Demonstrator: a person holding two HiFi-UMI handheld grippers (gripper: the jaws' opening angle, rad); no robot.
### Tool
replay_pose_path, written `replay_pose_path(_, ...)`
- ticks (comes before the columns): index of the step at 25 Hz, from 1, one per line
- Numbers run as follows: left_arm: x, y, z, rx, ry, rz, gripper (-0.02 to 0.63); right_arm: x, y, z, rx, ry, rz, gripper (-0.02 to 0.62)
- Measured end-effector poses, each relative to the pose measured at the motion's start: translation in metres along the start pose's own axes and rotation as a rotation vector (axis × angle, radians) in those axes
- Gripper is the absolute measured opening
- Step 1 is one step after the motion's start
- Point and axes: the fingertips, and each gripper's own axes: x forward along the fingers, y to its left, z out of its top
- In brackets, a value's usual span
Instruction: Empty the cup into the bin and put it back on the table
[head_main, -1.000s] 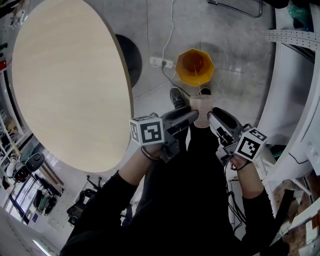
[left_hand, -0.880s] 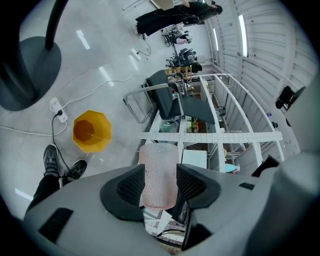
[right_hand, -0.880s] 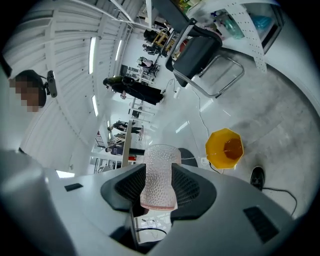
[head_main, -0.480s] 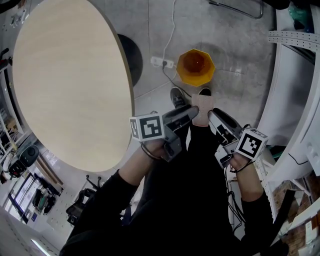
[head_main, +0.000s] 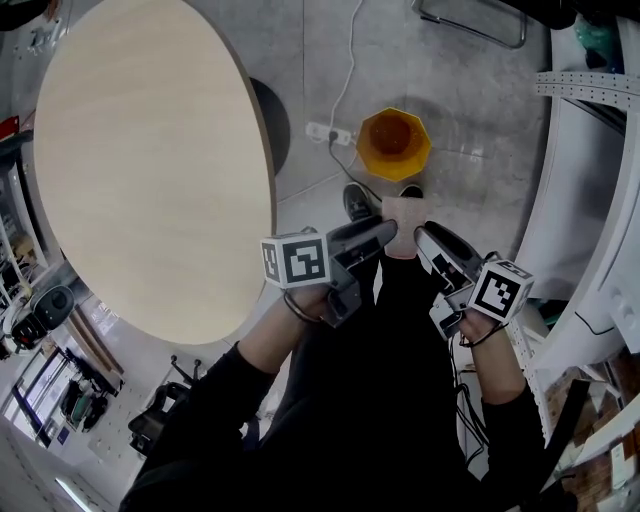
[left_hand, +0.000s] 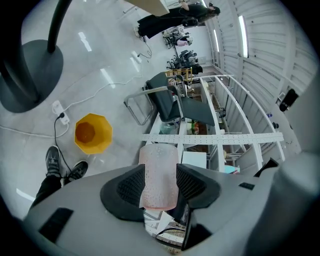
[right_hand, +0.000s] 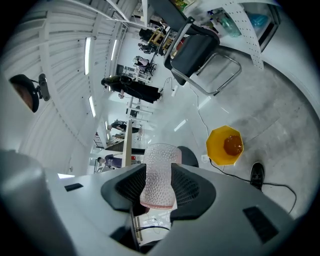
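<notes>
we grip the pink dimpled cup from both sides, left gripper and right gripper each clamped on it, near the yellow bin, beside the round table.

Cup: translucent pink plastic, dimpled, rough. Bin: yellow plastic, smooth, glossy. Table: pale wood-grain top, matt. Floor: grey concrete, polished sheen.

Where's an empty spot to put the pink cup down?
The whole round table top is bare, right out to its rim, so anywhere there works. The floor beside it is busier: the yellow bin, a power strip with its cable, and the person's shoes sit close together.
</notes>
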Motion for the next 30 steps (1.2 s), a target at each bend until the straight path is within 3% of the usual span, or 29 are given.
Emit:
replay_pose_path(7,-0.01,-0.021,0.002,0.087,0.006,-0.011,0.209,-0.007,0.024,0.004,-0.061,0.014,0.031,0.164)
replay_pose_path(14,-0.024,-0.059,-0.006,0.185,0.022,-0.05,0.209,-0.028,0.058,0.007,-0.199,0.015,0.067,0.164)
replay_pose_path(24,-0.055,-0.132,-0.025,0.536,0.106,-0.074,0.209,-0.071,0.126,0.005,-0.542,0.068,0.125,0.164)
replay_pose_path(30,-0.065,-0.177,-0.033,0.852,0.088,-0.031,0.209,-0.096,0.164,0.013,-0.836,0.065,0.134,0.164)
